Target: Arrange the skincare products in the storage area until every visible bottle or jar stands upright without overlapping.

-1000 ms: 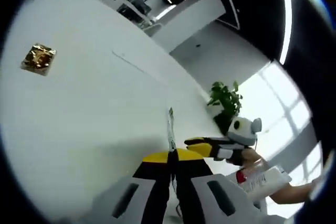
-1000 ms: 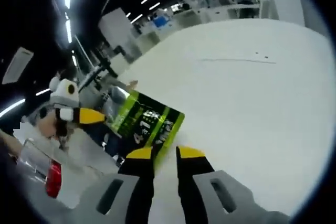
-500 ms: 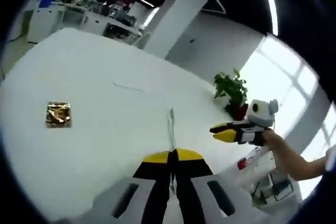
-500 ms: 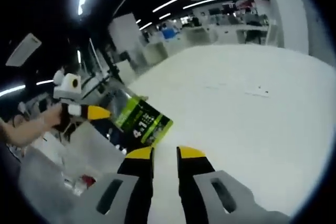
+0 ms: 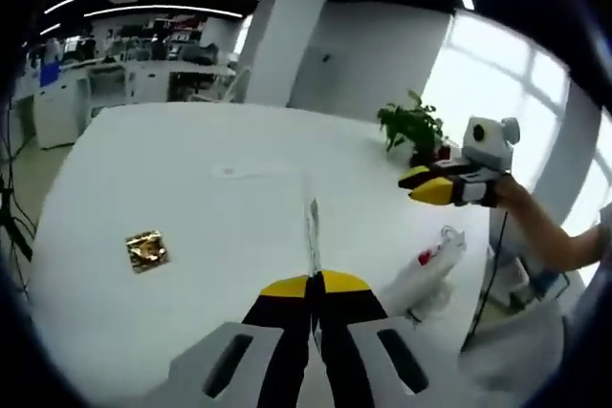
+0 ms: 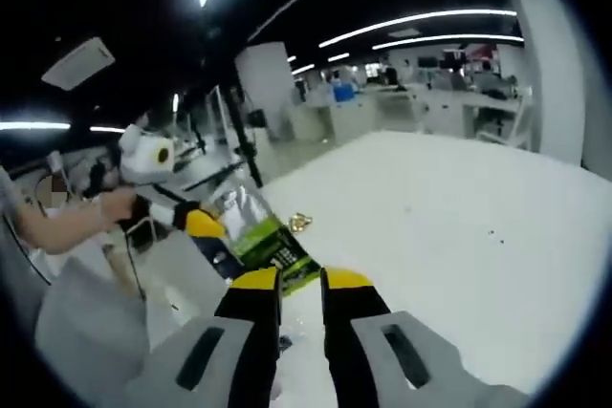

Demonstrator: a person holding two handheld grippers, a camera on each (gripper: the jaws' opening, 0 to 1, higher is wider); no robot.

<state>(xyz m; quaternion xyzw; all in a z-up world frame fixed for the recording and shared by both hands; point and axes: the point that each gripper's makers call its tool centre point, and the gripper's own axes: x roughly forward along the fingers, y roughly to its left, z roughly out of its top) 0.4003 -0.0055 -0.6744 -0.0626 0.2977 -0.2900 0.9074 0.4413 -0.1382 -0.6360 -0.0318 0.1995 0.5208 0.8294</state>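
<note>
Change: since the earlier frames we had raised the right gripper (image 5: pixel 421 184) off the desk; the sachet (image 6: pixel 266 244) stayed pinched in the left gripper (image 5: pixel 313 284).
Left jaws: we kept them closed on the sachet's lower edge; in the left gripper view it stood edge-on as a thin strip rising straight from between the tips.
Right jaws: we held them slightly parted, with nothing between them.
Sachet: green and black, seen flat in the right gripper view, just beyond our right jaw tips.
Tube (image 5: pixel 427 268): white with a red cap, lying on its side near the desk (image 5: pixel 191 207) edge below the right gripper.
Gold packet (image 5: pixel 145 248): lay on the desk, well apart from the jaws.
</note>
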